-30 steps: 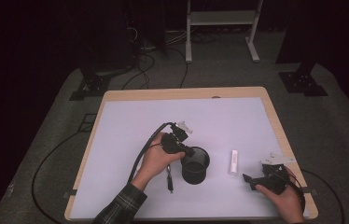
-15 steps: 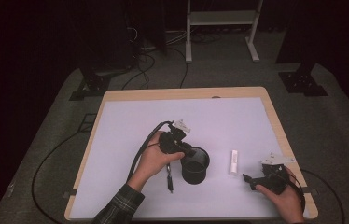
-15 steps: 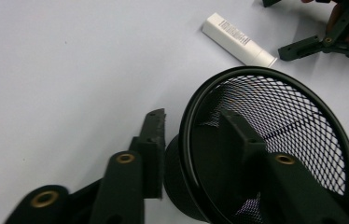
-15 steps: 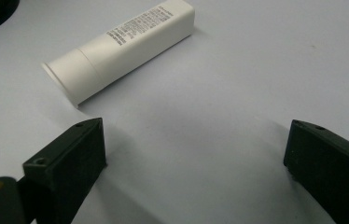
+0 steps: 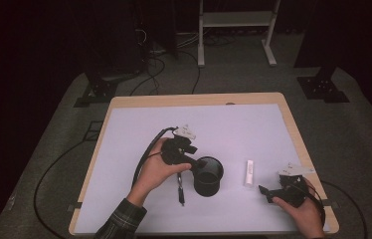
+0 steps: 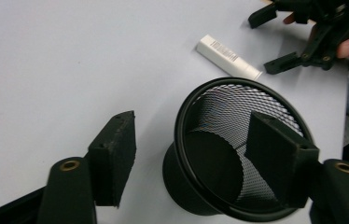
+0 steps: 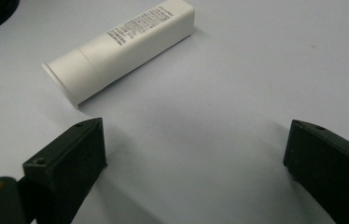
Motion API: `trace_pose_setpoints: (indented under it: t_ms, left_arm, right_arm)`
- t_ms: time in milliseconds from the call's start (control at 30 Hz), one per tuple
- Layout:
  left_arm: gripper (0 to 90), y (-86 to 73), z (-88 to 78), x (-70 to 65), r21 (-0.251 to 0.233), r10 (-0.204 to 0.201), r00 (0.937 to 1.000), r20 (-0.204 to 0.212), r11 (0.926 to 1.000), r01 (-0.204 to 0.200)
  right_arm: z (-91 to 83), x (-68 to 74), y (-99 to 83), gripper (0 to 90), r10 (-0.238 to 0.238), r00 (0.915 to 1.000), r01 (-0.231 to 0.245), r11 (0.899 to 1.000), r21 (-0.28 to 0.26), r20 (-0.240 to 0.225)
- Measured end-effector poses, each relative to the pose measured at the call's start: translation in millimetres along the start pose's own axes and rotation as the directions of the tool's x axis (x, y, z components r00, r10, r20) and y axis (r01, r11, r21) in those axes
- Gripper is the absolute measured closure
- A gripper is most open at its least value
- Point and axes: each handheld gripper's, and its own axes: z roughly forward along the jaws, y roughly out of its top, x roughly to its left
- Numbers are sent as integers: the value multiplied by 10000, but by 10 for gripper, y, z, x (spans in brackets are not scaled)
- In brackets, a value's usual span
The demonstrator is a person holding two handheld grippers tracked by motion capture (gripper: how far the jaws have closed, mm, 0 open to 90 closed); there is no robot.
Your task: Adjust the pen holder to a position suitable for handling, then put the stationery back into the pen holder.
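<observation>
Now the left gripper (image 5: 200, 163), whose jaws have just been opening and straddle the rim of the upright black wire-mesh cup (image 5: 208, 176) without pressing it, should lift clear so the open, empty right gripper (image 5: 265, 191) can take the white plastic tube (image 5: 248, 173) lying just beside the cup.

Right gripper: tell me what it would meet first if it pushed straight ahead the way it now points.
Probably the white tube. The right gripper has its jaws open over bare table, and the tube lies ahead, a little to the left of its centre line, so it might slide just past it.
</observation>
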Motion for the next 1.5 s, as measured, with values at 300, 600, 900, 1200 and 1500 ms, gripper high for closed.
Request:
trace_pose_setpoints:
  t_ms: [300,600,900,1200,1500]
  left_arm:
    - [268,-86,-250,-21,-442,131,9998,-114,9989,-136]
    - [259,-234,-403,24,-734,-69,9991,-427,9973,38]
    - [230,-399,-448,71,-797,-291,9971,-703,9965,234]
    - [181,-647,-499,109,-657,-401,9904,-1321,9973,316]
    - [142,-963,-583,185,-684,-810,9822,-1693,9952,703]
  right_arm:
    - [0,0,1,47,25,10000,-25,10000,22,-11]
    - [0,-1,3,47,48,10000,-48,10000,31,-24]
    - [0,-1,2,47,21,10000,-21,10000,30,-12]
    - [-1,-1,2,47,15,10000,-15,10000,36,-16]
    - [0,0,3,47,-5,10000,5,10000,42,-2]
